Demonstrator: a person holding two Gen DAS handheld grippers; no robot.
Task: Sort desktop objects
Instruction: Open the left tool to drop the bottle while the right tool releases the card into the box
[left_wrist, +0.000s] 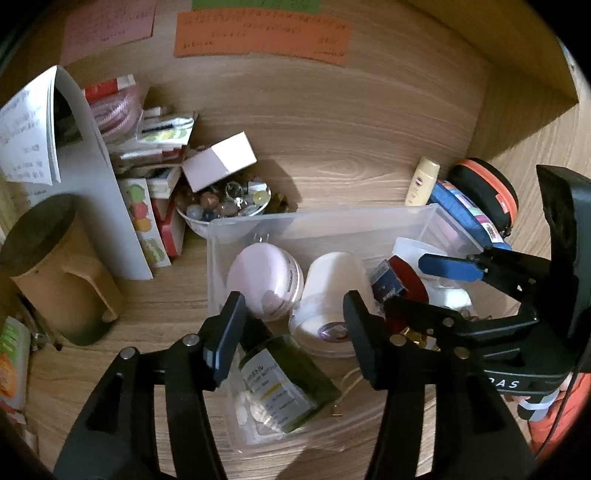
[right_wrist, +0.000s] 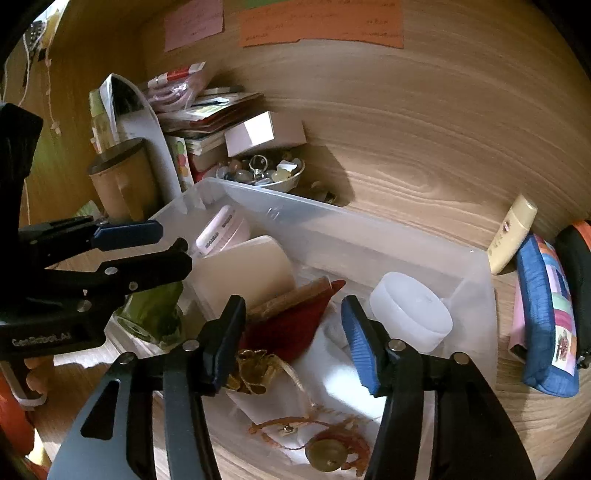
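Observation:
A clear plastic bin sits on the wooden desk. It holds a pink round jar, a white jar, a dark green bottle, a red pouch, a gold bag and a translucent tub. My left gripper is open and empty above the bin's near left part. My right gripper is open and empty above the red pouch.
A bowl of beads, a white box and stacked packets lie behind the bin. A brown mug stands left. A cream tube, a blue pouch and a black-orange case lie right.

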